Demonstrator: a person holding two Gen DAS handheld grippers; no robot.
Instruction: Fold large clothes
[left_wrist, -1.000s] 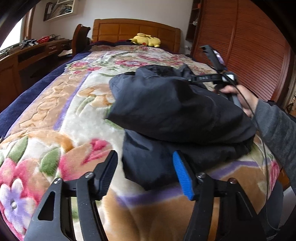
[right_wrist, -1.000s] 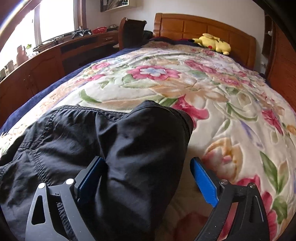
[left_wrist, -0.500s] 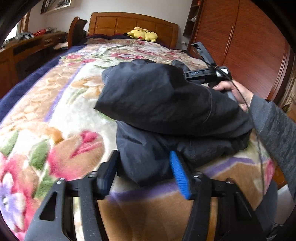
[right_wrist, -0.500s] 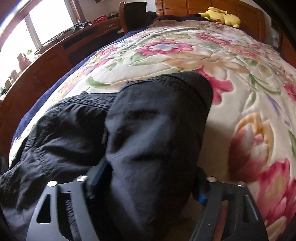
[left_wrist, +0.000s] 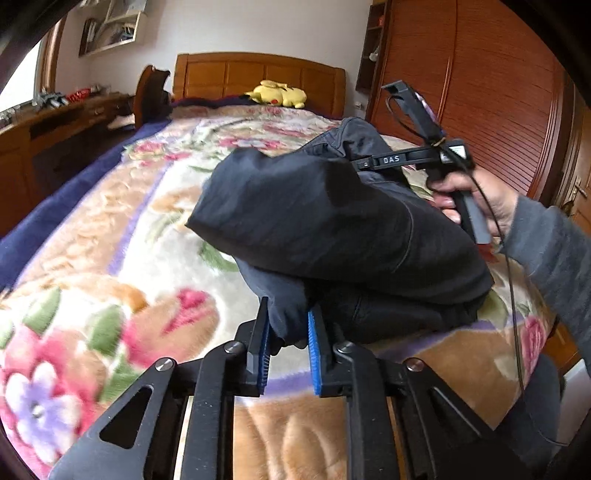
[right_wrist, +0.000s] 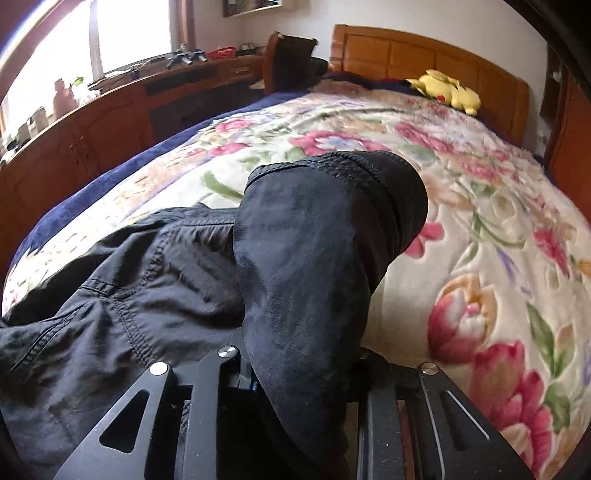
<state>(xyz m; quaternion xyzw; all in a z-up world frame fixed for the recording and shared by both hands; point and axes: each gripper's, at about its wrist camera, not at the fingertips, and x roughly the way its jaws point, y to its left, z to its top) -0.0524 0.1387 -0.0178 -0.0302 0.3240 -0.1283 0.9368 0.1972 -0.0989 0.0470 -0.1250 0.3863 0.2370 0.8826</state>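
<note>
Dark folded garment (left_wrist: 332, 221) on floral bedspread (left_wrist: 110, 277), near the foot of the bed; left tool (left_wrist: 286, 332) closing, blue pads pinching its lower corner; right tool (right_wrist: 303, 373) closing, clamped on a bunched fold; yellow plush toy (right_wrist: 445, 90) at headboard

Both the left tool (left_wrist: 286, 332) and right tool (right_wrist: 299, 373) are closing, angled downward, cloth pinched between.

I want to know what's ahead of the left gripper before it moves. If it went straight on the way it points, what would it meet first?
The dark garment: a fold of it already sits between the closing jaws of the left gripper, and the folded bulk lies directly ahead on the floral blanket.
</note>
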